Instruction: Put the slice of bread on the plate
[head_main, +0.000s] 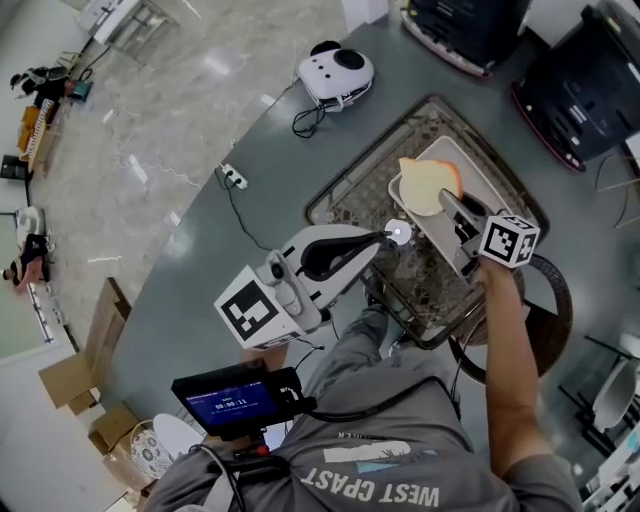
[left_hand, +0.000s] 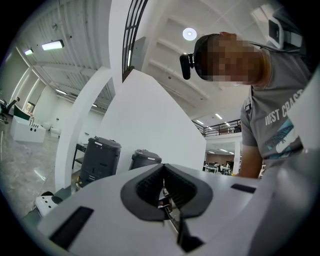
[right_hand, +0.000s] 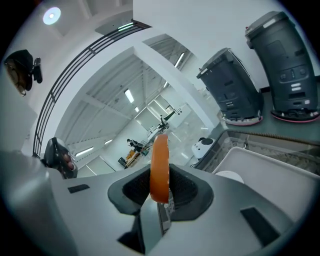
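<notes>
Head view: right gripper (head_main: 452, 203) clamps a pale, soft slice of bread (head_main: 425, 188) with an orange crust (seen edge-on in its own view) just over the smooth white rectangular plate (head_main: 470, 165). The plate lies in a wire mesh basket (head_main: 350, 200) on a grey table (head_main: 290, 170). Left of the plate, the left gripper (head_main: 388, 237) has its jaws together, empty. Dark boxy machines (head_main: 590, 85) stand beyond the plate.

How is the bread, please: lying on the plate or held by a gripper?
Held: the right gripper is shut on the bread, edge-on between its jaws.
</notes>
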